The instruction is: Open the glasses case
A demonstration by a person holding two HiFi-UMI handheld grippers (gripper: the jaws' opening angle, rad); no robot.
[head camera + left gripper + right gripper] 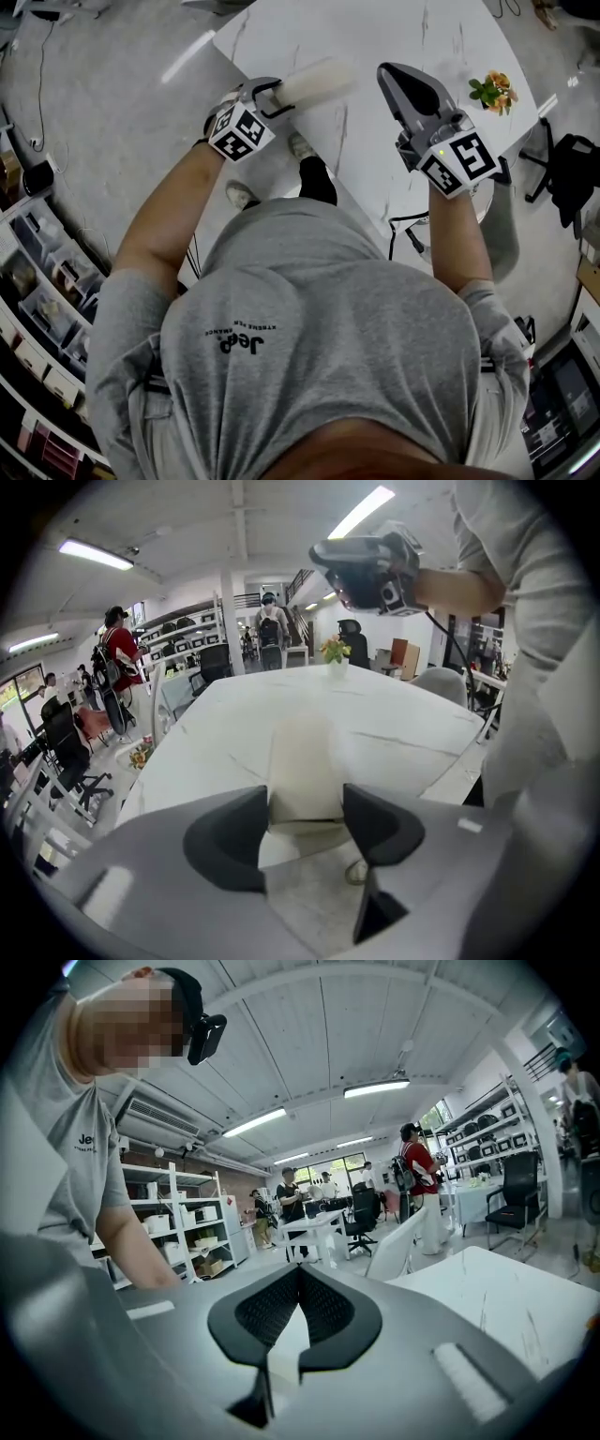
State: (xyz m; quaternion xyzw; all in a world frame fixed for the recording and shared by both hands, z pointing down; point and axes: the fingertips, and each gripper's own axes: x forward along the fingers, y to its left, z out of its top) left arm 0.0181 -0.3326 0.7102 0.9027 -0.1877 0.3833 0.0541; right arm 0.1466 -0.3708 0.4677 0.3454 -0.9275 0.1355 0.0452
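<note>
A cream, oblong glasses case (317, 81) lies closed near the front left edge of the white marble table (394, 23). My left gripper (270, 97) reaches it from the left. In the left gripper view the case (305, 752) has its near end between the two dark pads (230, 841), which press on its sides; my left gripper (305, 806) is shut on it. My right gripper (387, 71) hovers above the table to the right of the case, apart from it. Its jaws (300, 1288) are shut with nothing between them. It also shows in the left gripper view as the right gripper (361, 569), held high.
A small pot of flowers (492, 91) stands at the table's right side, seen as the flower pot (335, 652) at the far end. A black office chair (565, 161) is beyond the table's right corner. Shelves, desks and several people fill the room behind.
</note>
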